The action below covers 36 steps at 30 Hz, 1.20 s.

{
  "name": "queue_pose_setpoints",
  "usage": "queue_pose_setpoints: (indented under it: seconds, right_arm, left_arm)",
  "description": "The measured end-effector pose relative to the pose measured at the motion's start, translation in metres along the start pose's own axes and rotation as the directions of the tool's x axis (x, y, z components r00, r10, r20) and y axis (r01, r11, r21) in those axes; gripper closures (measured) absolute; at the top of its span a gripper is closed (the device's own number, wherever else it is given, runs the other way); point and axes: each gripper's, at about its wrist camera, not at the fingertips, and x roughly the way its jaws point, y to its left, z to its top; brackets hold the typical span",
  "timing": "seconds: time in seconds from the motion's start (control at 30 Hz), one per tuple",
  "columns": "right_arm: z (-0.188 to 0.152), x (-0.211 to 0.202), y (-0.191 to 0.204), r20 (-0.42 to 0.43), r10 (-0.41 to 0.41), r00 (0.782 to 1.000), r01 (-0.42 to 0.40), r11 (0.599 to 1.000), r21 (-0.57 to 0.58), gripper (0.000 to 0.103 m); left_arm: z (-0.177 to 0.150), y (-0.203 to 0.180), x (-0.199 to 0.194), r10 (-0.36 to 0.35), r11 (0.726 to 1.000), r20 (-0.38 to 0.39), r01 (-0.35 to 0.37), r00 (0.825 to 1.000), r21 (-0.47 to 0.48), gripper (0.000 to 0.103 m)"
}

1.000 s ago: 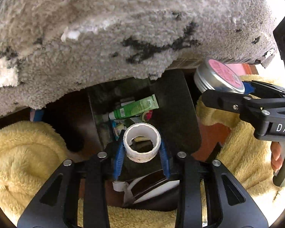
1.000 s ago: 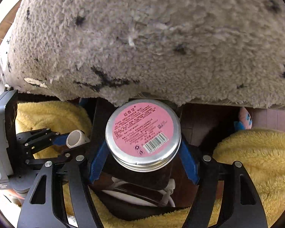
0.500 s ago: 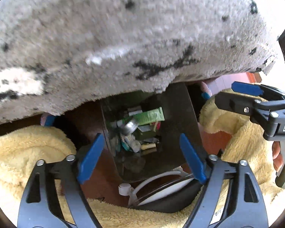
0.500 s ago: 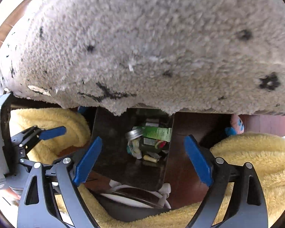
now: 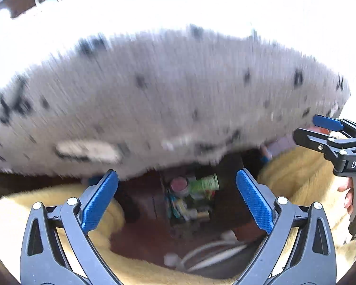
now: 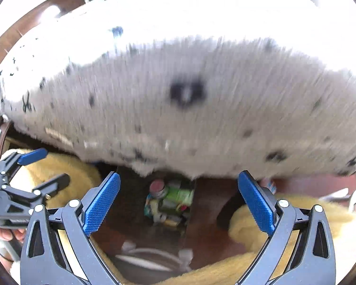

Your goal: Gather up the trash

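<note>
1. Between the blue pads of the left hand-held gripper there is only air: its jaws are opening, spread wide, and grasp nothing.
2. The right hand-held gripper is the same, jaws opening wide, nothing between the pads.
3. Below both, framed by the spread fingers, stands a dark bin, seen from above.
4. The trash lies in the bin: a tin with a pink lid, a green tube just beside it, and small mixed scraps under them, too blurred to name.
5. In the left wrist view the right hand-held gripper shows at the right edge, with a person's fingers on its grip; in the right wrist view the left one shows at the left edge, held by fingers too.
6. A yellow fleece bunches on both sides of the bin.
7. Near the lower edge lies a dark round thing with a white handle; I cannot tell what it is.
8. A grey shaggy rug with black flecks overhangs the bin from above, smeared by motion blur.
</note>
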Motion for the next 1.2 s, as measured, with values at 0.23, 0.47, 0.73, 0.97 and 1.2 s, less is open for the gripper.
queue_pose_setpoints:
  seconds: [0.23,0.47,0.73,0.97,1.2]
  right_arm:
    - [0.039,-0.071,-0.014,0.27,-0.045,0.962,0.039,0.999,0.027,0.003]
    - [0.072,-0.138,-0.021,0.516,-0.097,0.851,0.108,0.994,0.01,0.003]
    - [0.105,-0.189,-0.02,0.642,-0.14,0.754,0.15,0.988,0.04,0.003]
    - [0.117,-0.22,-0.025,0.703,-0.158,0.694,0.147,0.986,0.076,0.003]
    - [0.12,-0.232,-0.025,0.726,-0.166,0.667,0.15,0.985,0.087,0.003]
  left_arm:
    - [0.053,0.013,-0.06,0.036,0.999,0.229,-0.034,0.973,-0.015,0.008]
    - [0.094,0.008,-0.129,0.064,0.998,0.486,-0.065,0.872,-0.014,0.008]
    - [0.139,0.006,-0.191,0.089,0.995,0.636,-0.098,0.767,-0.022,0.008]
    - [0.154,0.007,-0.214,0.085,0.995,0.686,-0.097,0.723,-0.022,0.008]
    - [0.16,0.005,-0.219,0.077,0.995,0.699,-0.098,0.711,-0.009,0.008]
